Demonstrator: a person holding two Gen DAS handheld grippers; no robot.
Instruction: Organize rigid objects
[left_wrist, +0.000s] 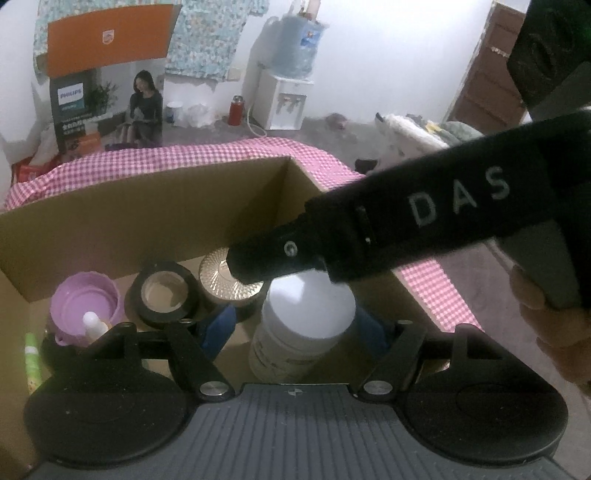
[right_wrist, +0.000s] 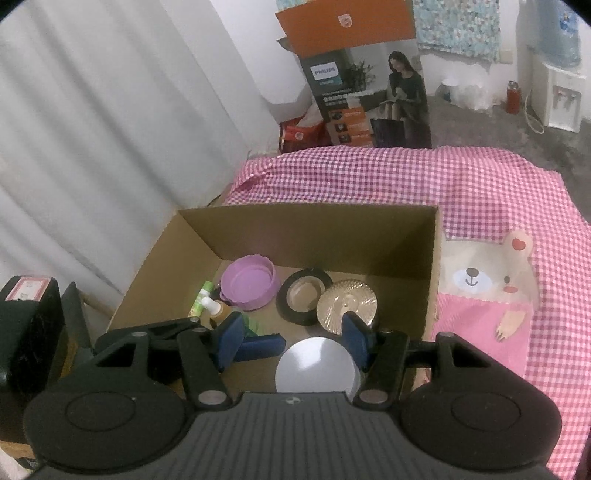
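Observation:
A white-capped bottle (left_wrist: 303, 314) stands upright in the cardboard box (left_wrist: 147, 221), between the blue pads of my left gripper (left_wrist: 295, 326). That gripper is open, and there is a clear gap at its left pad. In the right wrist view the white cap (right_wrist: 317, 365) sits low between the pads of my right gripper (right_wrist: 291, 338). That one is also open, its left pad well off the cap. Its black body (left_wrist: 424, 218) crosses above the bottle. Behind lie a purple lid (right_wrist: 249, 282), a black tape roll (right_wrist: 304, 295) and a gold-lidded jar (right_wrist: 347, 306).
A small dropper bottle (right_wrist: 214, 308) and a green tube (right_wrist: 201, 301) lie at the box's left side. The box (right_wrist: 314, 236) sits on a pink checked cloth (right_wrist: 480, 184) with a bear patch. A white curtain hangs at the left. A hand (left_wrist: 550, 325) holds the right gripper.

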